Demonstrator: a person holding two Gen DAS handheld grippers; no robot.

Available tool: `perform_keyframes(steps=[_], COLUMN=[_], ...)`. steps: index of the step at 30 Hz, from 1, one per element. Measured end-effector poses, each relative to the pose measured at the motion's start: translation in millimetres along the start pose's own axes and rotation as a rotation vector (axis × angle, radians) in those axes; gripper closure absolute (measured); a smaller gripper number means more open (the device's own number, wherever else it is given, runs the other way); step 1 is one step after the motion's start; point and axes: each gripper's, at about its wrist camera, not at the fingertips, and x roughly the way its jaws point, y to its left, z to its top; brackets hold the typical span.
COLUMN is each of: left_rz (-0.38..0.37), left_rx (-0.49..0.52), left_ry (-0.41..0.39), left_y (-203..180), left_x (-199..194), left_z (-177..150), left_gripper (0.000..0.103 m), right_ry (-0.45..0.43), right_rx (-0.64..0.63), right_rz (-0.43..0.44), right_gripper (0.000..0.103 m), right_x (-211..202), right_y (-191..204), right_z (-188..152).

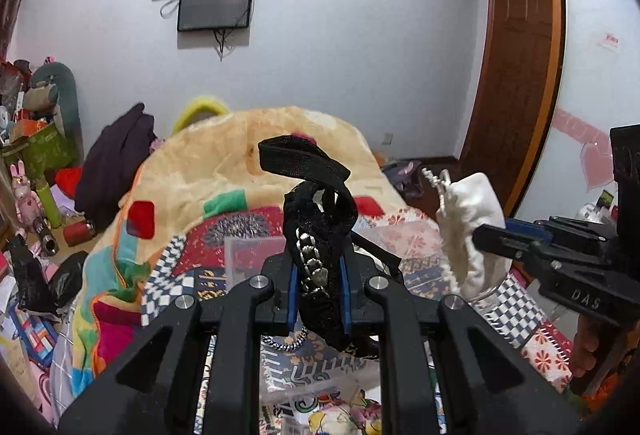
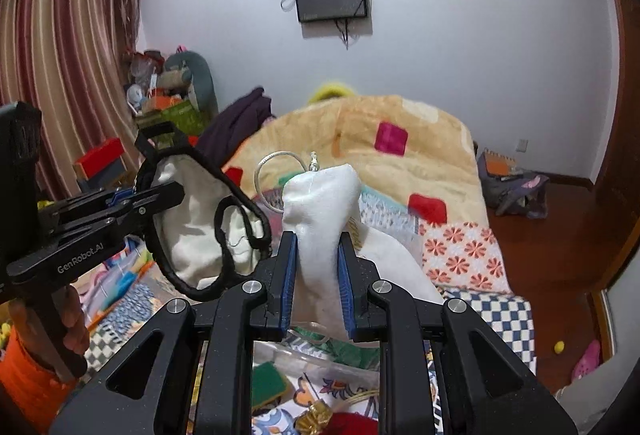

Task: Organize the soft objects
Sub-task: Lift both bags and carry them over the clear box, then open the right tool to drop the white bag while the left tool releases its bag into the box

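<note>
Upright, black strap [image 1: 320, 235] in left tongs [image 1: 319, 287], long axis vert.

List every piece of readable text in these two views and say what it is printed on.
"DAS" on the body of the right gripper, seen from the left wrist view.
"GenRobot.AI" on the body of the left gripper, seen from the right wrist view.
The red-printed sticker on the white panel is too blurred to read.
The characters on the patterned bedsheet are not legible.
</note>
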Motion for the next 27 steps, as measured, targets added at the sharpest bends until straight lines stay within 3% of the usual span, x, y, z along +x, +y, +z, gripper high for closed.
perform_keyframes(steps=[9, 19, 23, 27], left_rz=[0.010, -0.032, -0.059, -0.063], left_rx=[0.036, 0.025, -0.013, -0.023], left_ry=[0.157, 0.239, 0.236, 0.201], left_y=[-4.5, -6.0, -1.9, -0.6], left_x=[53.3, 57.1, 45.1, 27.2], left_z=[-35.7, -40.9, -37.0, -29.1], left_gripper=[0.087, 0.081, 0.074, 0.063], right_ry=[0.153, 0.228, 0.221, 0.179], right_rx=[0.004, -0.024, -0.012, -0.011], right_rz=[-0.036, -0.016, -0.004, -0.011], right_gripper=[0.085, 0.082, 0.069, 0.049], right_x=[47.1, 55.9, 47.5, 30.5], right_y=[-12.5, -4.8, -4.8, -2.0], right_z=[-22.8, -28.5, -23.3, -15.8])
